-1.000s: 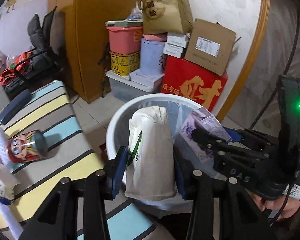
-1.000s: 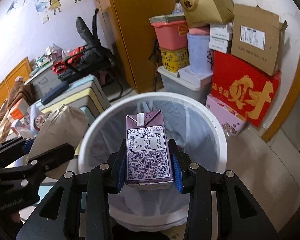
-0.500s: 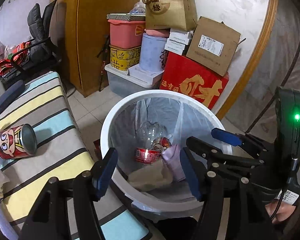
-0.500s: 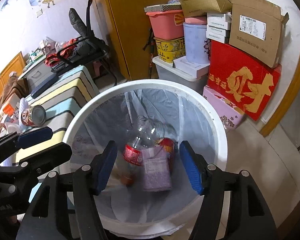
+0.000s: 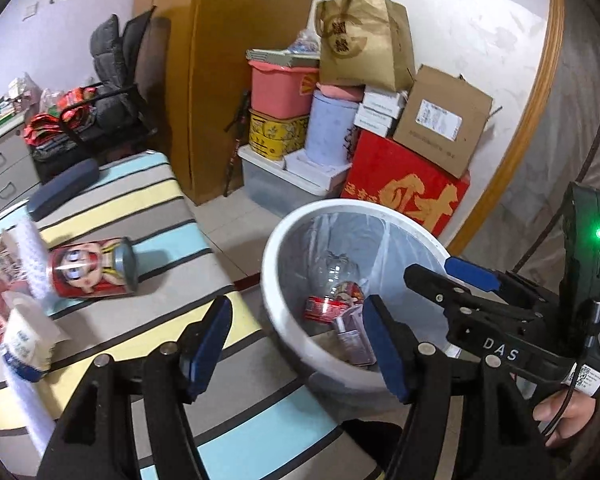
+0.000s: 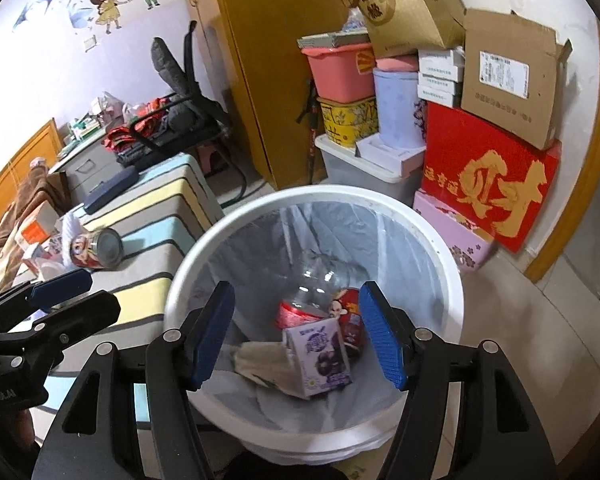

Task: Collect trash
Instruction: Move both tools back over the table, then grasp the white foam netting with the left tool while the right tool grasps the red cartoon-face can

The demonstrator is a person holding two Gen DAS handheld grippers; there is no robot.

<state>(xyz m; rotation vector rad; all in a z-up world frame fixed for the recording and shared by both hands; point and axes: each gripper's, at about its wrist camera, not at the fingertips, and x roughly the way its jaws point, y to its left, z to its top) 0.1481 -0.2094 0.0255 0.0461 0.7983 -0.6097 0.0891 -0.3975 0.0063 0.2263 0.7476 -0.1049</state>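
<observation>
A white trash bin [image 6: 452, 276] with a clear liner stands on the floor beside the striped table [image 5: 172, 240]. In it lie a purple milk carton [image 6: 320, 354], a beige paper cup [image 6: 260, 360], a clear bottle [image 6: 316, 276] and a red can [image 6: 350, 316]. My right gripper [image 6: 298, 336] is open and empty over the bin. My left gripper [image 5: 298, 344] is open and empty, over the table edge and the bin's left rim [image 5: 272, 280]. A red cartoon can [image 5: 92, 270] lies on its side on the table.
A white tissue pack [image 5: 22, 340] and wrappers lie at the table's left. A dark case [image 5: 62, 188] lies at its far end. Stacked boxes and tubs, with a red box [image 6: 488, 176], stand against the wall behind the bin. An orange cabinet [image 5: 236, 60] stands left of them.
Both grippers opened and dropped the paper cup and the purple carton into the bin. My left gripper has since swung left toward the table.
</observation>
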